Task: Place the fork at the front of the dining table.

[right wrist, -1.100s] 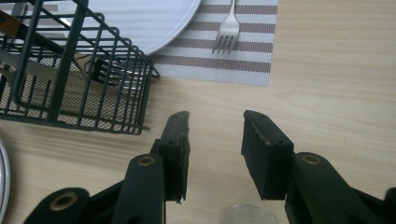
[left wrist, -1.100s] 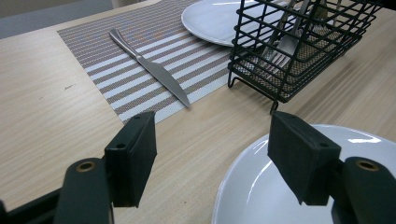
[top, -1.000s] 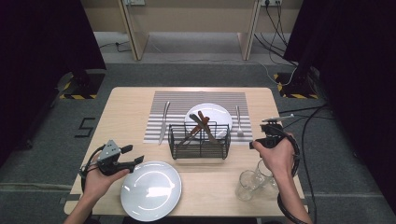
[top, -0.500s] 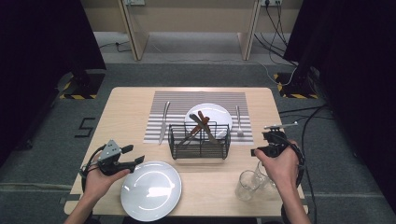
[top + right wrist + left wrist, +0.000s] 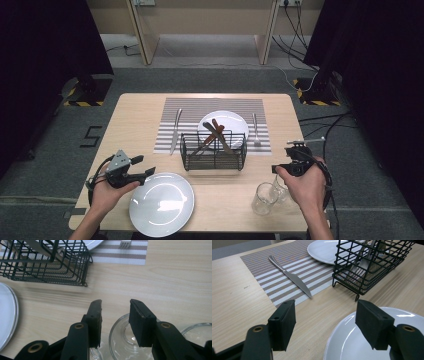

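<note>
We count two white plates [image 5: 161, 204] [image 5: 231, 121], two clear glasses [image 5: 263, 198] [image 5: 282, 189], one wire basket [image 5: 213, 150], one knife [image 5: 174, 131], one fork [image 5: 255, 130], one striped placemat [image 5: 200, 107] and two grippers [image 5: 148, 172] [image 5: 276, 169].

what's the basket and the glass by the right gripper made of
Basket: looks like black coated metal wire, thin rods in an open grid, mesh floor. Glass: clear glass by its look, table grain showing through, bright rim highlights; clear plastic cannot be ruled out.

Even overhead light; plate [image 5: 161, 203] glare; surroundings dark, perhaps underexposed.
</note>
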The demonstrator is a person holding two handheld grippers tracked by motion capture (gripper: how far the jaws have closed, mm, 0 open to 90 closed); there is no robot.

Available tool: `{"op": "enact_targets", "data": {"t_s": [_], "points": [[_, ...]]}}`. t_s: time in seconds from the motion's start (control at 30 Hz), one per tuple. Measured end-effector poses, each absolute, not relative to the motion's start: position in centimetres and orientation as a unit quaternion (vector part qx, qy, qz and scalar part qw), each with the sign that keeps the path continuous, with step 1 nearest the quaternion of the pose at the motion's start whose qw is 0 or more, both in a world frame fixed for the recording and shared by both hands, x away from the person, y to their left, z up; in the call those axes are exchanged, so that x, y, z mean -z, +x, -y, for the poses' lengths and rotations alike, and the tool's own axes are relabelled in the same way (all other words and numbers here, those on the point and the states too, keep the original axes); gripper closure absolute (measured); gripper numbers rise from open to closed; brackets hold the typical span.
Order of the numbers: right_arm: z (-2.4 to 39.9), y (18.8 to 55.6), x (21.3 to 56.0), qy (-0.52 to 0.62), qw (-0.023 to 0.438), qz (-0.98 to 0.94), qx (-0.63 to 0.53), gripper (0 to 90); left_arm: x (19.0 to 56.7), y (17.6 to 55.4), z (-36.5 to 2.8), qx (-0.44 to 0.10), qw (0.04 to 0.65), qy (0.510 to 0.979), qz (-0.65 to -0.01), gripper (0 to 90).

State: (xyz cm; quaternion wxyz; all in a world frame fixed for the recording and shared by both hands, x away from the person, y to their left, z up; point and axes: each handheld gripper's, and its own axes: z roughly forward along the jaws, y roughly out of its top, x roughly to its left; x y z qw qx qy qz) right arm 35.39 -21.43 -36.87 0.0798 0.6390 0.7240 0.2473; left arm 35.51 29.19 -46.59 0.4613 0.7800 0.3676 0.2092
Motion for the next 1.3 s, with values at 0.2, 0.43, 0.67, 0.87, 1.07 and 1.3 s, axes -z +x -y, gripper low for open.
{"op": "enact_targets", "data": {"t_s": [0.2, 0.43, 0.67, 0.87, 1.07, 1.3], "points": [[21.3, 34.8, 37.2, 0.641, 0.079, -0.725, -0.239, 63.1, 46.6, 35.5, -29.2, -0.21, 0.461, 0.779, -0.368, 32.4], [21.4, 34.8, 37.9, 0.645, 0.068, -0.725, -0.231, 64.8, 46.6, 35.5, -29.2, -0.209, 0.46, 0.781, -0.367, 32.4], [21.4, 34.7, 38.2, 0.644, 0.063, -0.729, -0.222, 67.2, 46.6, 35.5, -29.2, -0.209, 0.46, 0.781, -0.367, 32.4], [21.4, 35.0, 38.6, 0.645, 0.058, -0.731, -0.213, 71.4, 46.5, 35.5, -29.2, -0.209, 0.461, 0.78, -0.368, 32.4], [21.3, 35.3, 38.7, 0.648, 0.046, -0.731, -0.209, 79.0, 46.6, 35.6, -29.2, -0.209, 0.46, 0.781, -0.367, 32.4], [21.1, 36.2, 38.7, 0.648, 0.044, -0.731, -0.209, 83.6, 46.5, 35.6, -29.3, -0.21, 0.462, 0.779, -0.369, 32.4]]}}
